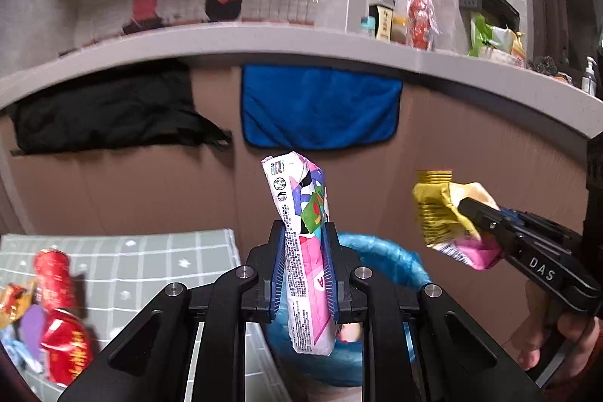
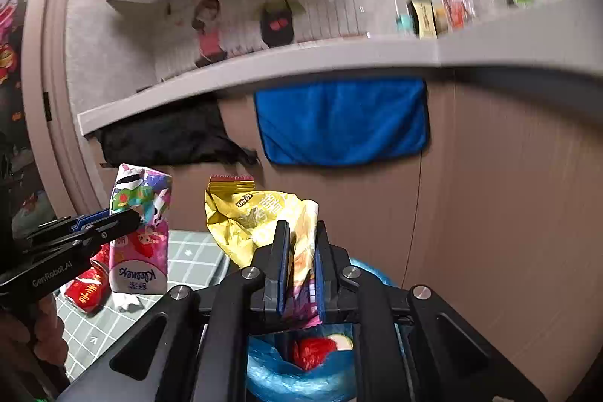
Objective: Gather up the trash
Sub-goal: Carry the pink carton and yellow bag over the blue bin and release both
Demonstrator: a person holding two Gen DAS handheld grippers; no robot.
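Your left hand-held gripper [image 1: 303, 270] is clamped on the pink printed tissue packet [image 1: 305, 251], your right hand-held gripper [image 2: 299, 266] on the crumpled yellow foil snack bag [image 2: 256, 217]; both hang over the blue-lined bin [image 2: 301, 375] beside the green checked surface [image 1: 150, 262]

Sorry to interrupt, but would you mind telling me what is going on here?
A person is collecting trash with a handheld gripper in each hand. The left gripper is shut on a pink tissue packet, and the right gripper is shut on a crumpled yellow snack bag. Both are held above a bin lined with a blue bag, which already holds some rubbish. Red wrappers lie on the checked cloth.
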